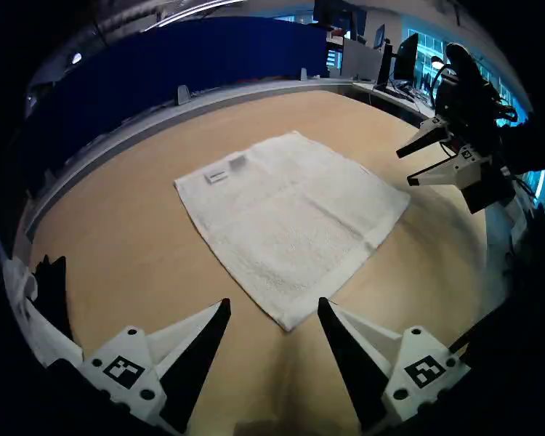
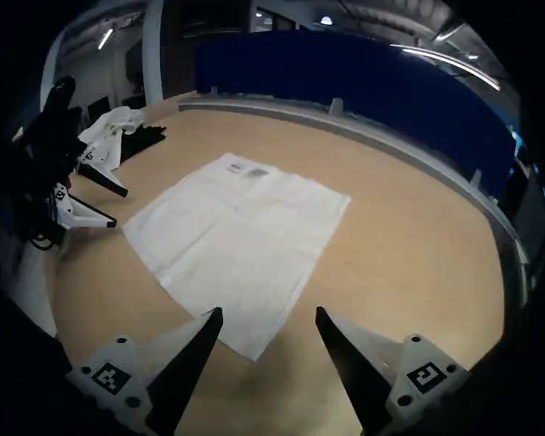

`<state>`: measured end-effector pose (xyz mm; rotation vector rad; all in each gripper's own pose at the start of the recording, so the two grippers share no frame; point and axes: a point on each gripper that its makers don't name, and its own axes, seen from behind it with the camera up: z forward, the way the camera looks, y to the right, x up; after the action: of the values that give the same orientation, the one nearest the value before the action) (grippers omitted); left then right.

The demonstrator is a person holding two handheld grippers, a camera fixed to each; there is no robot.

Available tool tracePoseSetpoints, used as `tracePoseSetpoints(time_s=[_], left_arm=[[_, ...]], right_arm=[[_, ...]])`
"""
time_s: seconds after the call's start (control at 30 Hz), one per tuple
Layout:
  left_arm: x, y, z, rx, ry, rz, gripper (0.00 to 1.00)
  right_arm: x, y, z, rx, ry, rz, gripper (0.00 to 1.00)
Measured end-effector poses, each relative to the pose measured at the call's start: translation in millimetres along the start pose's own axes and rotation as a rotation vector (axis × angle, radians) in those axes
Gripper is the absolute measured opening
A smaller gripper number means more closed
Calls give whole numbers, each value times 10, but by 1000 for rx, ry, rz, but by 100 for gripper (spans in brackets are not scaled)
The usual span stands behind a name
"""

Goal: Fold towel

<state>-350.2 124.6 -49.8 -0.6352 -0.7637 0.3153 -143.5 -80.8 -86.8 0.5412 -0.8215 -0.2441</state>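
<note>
Towel point(image 1: 291, 214) just before left tongs point(image 1: 272, 301)

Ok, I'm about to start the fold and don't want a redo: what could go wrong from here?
The towel lies flat on the table, so the open left tongs might scrape over its near corner instead of pinching it. The right tongs, also open, face a different corner. If one corner is lifted before or higher than the other, the fold would likely come out skewed.
</note>
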Motion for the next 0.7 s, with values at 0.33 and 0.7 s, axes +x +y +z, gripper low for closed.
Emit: tracePoseSetpoints(time_s=[0.33, 0.7], left_arm=[[-139, 73, 173, -5, -34, 19, 87], [-207, 139, 225, 14, -67, -11, 62]], right_arm=[[-369, -99, 75, 9, -62, 1, 86], [-490, -154, 100, 30, -79, 15, 61]])
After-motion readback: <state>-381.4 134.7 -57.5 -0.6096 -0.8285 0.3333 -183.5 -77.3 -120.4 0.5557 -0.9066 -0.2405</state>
